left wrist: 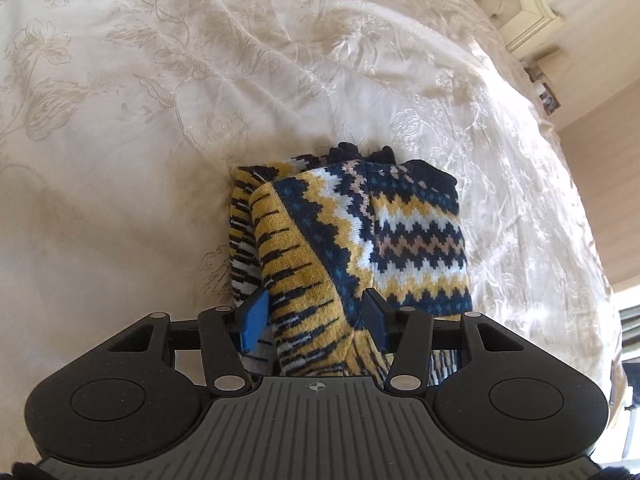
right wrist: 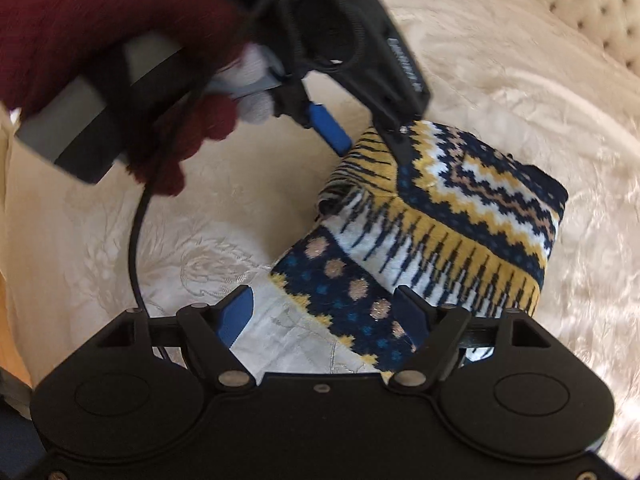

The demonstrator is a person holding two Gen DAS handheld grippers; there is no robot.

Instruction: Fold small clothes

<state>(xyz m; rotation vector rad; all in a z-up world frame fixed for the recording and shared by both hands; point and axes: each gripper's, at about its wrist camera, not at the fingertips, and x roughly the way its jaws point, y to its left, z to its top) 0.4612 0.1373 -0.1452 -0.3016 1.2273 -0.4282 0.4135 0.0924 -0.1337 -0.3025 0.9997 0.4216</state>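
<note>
Patterned knit garment [right wrist: 440,216], half-folded mid-bedspread [left wrist: 160,120]: left gripper [left wrist: 316,316] straddles its fold unclenched; right gripper [right wrist: 328,312] open over dotted end, prob. to flatten.

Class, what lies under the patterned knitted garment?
The patterned knitted garment lies folded on a cream floral bedspread, which shows all round it. Whatever sits between its folded layers, or directly beneath them, is covered.

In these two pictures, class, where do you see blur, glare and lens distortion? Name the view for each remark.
Left wrist view: sharp; the bedspread bends at the rim from fisheye distortion, and its right side is washed out by glare. Right wrist view: the gloved hand and the left gripper are blurred; the patterned knit is fairly sharp; the bedspread's right side shows sheen.
</note>
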